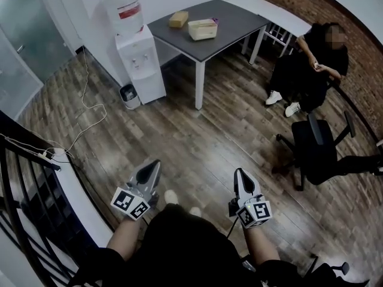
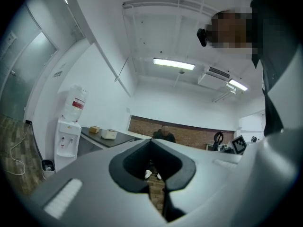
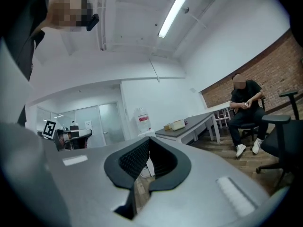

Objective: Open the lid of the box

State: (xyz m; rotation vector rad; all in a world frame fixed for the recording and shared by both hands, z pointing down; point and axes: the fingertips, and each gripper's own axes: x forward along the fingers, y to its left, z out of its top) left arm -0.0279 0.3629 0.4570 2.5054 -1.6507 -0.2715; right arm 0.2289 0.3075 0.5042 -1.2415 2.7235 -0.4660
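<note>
Over floor point(image 1: 197, 142): left gripper point(image 1: 155, 164) closed, empty.

The box point(image 1: 202, 28) is too small to tell if open

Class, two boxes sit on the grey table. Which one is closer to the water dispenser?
The smaller tan box: it lies on the side towards the water dispenser. The larger cream box sits further right, away from it.
</note>
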